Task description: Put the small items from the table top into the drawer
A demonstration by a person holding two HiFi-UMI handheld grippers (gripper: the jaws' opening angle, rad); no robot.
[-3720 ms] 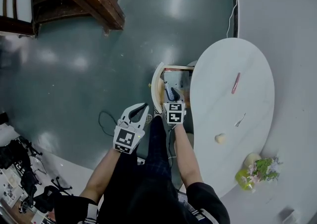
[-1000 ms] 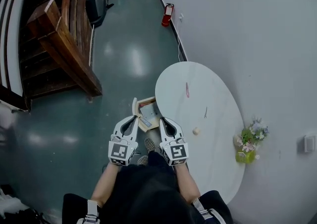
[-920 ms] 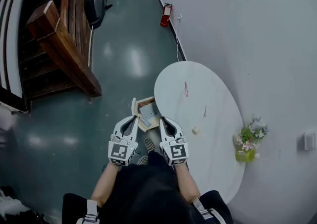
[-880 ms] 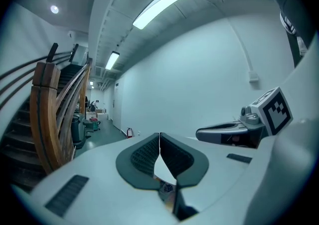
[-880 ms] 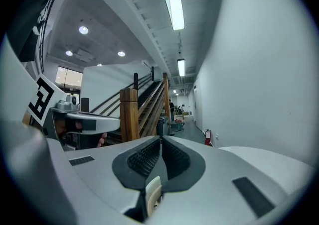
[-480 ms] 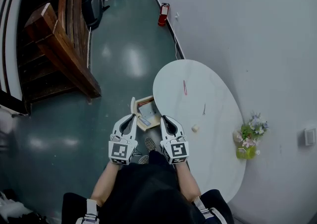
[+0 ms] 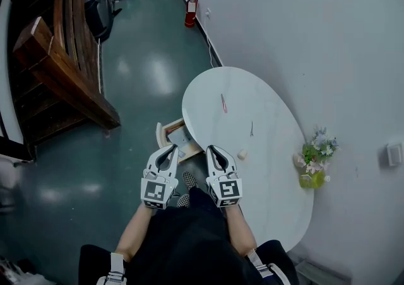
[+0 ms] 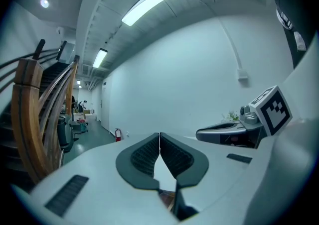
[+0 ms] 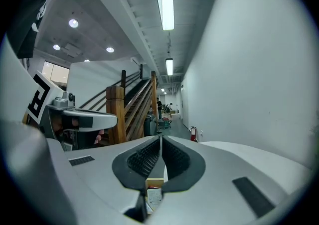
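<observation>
Head view, steeply down.
- Left gripper [image 7: 169,149]: closed, tips touching, nothing between the jaws. Same in the left gripper view [image 8: 159,140]: ribbed pads together at the tips, empty.
- Right gripper [image 7: 213,149]: closed likewise, nothing held. Confirmed in the right gripper view [image 9: 160,143]: pads together, no object between.
- Both held side by side, near each other, above the person's lap, pointing toward the table [image 7: 271,170]. Neither touching anything on it.
- Table: white, oval, against a pale wall.
- Small items all on the table top, none in a gripper:
  - slim pink item [image 7: 223,103] toward the far end;
  - thin dark item [image 7: 251,128] near the middle, too small to identify;
  - small cream lump [image 7: 242,153] nearest the right gripper, just beyond its tips.
  - All three well apart from one another.
- Drawer [image 7: 172,127]: pulled open at the table's left edge, just ahead of the grippers. Wooden sides, something pale lying inside; contents not clear.
- Flower pot [image 7: 312,167]: at the table's right edge by the wall, apart from the small items.
- Beyond the table: green floor [image 7: 139,69], wooden staircase [image 7: 60,72] at left, red fire extinguisher [image 7: 190,12] against the far wall.
</observation>
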